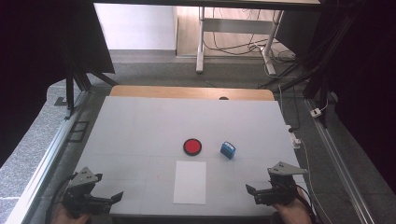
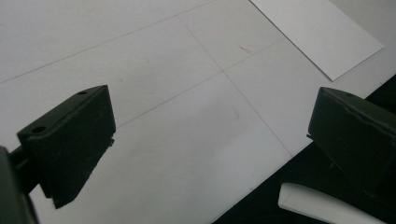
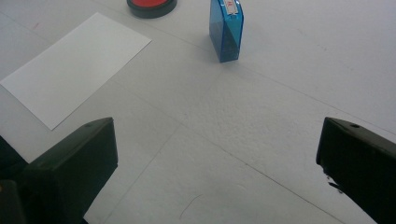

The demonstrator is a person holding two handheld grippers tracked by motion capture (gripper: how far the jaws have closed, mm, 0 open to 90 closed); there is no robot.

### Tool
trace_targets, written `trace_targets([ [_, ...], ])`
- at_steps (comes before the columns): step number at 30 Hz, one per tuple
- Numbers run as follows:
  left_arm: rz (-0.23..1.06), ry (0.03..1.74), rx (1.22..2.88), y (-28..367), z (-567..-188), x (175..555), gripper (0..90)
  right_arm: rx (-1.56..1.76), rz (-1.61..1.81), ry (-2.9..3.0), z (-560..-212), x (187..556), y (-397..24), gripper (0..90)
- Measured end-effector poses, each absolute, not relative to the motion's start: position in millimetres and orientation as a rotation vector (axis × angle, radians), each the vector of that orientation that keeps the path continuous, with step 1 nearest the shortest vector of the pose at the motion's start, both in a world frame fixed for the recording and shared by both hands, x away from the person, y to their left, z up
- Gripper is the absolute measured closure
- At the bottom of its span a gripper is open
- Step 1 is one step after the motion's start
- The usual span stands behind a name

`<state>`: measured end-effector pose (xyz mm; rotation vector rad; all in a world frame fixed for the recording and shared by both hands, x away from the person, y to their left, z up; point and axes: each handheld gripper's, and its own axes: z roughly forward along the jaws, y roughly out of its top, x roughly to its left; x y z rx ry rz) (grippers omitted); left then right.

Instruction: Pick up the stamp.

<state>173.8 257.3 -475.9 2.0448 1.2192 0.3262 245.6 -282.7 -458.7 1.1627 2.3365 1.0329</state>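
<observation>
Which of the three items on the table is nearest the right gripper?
The blue stamp: it stands just ahead of the right gripper. The red ink pad and the white paper sheet lie further toward the table's middle.

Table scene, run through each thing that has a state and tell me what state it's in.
Left gripper: open, empty.
Right gripper: open, empty.
Blue stamp: upright, untouched.
Red ink pad: uncovered, red face up.
White paper: flat, blank.
</observation>
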Motion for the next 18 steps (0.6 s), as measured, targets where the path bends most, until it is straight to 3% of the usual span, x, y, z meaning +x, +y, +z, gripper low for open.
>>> trace_targets([
  [18, 0.317, 1.229, 2.044, 257.3, -476.2, 174.6, 1.1, 1.091, 1.096, 2.363, -454.2, 246.6, -277.1, 0.0],
])
